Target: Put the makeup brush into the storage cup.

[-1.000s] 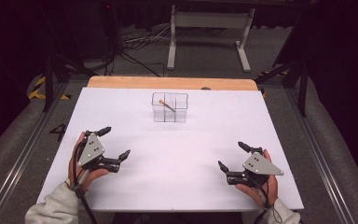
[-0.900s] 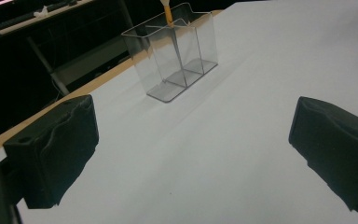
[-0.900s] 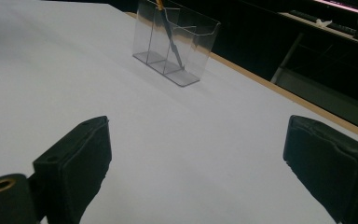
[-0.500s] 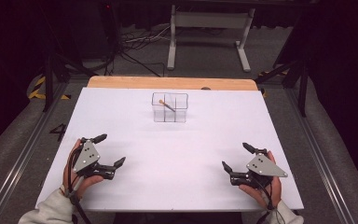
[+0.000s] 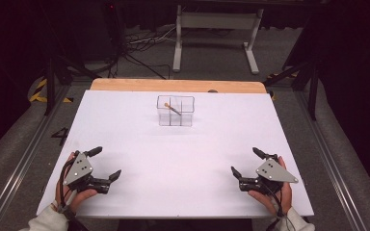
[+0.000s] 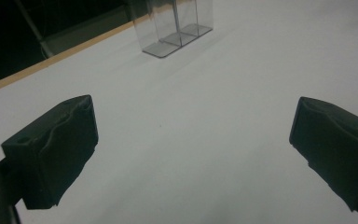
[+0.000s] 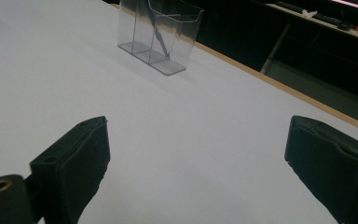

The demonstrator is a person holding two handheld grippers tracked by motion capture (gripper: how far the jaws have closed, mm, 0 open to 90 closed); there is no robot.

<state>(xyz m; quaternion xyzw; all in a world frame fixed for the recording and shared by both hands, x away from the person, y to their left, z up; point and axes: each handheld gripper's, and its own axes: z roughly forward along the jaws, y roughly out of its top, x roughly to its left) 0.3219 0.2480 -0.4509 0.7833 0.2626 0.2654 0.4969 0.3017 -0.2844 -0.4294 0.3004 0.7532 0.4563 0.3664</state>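
A clear plastic organiser box (image 5: 175,110) with several compartments stands upright at the far middle of the white table (image 5: 183,154). A thin tan stick (image 5: 172,109) leans inside it. My left gripper (image 5: 108,162) rests near the front left edge, open and holding nothing. My right gripper (image 5: 244,160) rests near the front right edge, also open and holding nothing. In the left gripper view the box (image 6: 177,28) is far ahead, beyond the wide-apart jaws of the gripper (image 6: 193,140). In the right gripper view the box (image 7: 158,35) and stick (image 7: 157,28) stand well beyond the gripper (image 7: 196,163).
A strip of bare wood (image 5: 173,85) runs along the table's far edge. Behind it on the dark floor are cables (image 5: 139,45) and a grey metal stand (image 5: 217,21). Metal rails (image 5: 19,149) flank both sides of the table.
Both grippers have drawn back toward the near edge of the table, staying open. The box and stick have not moved.
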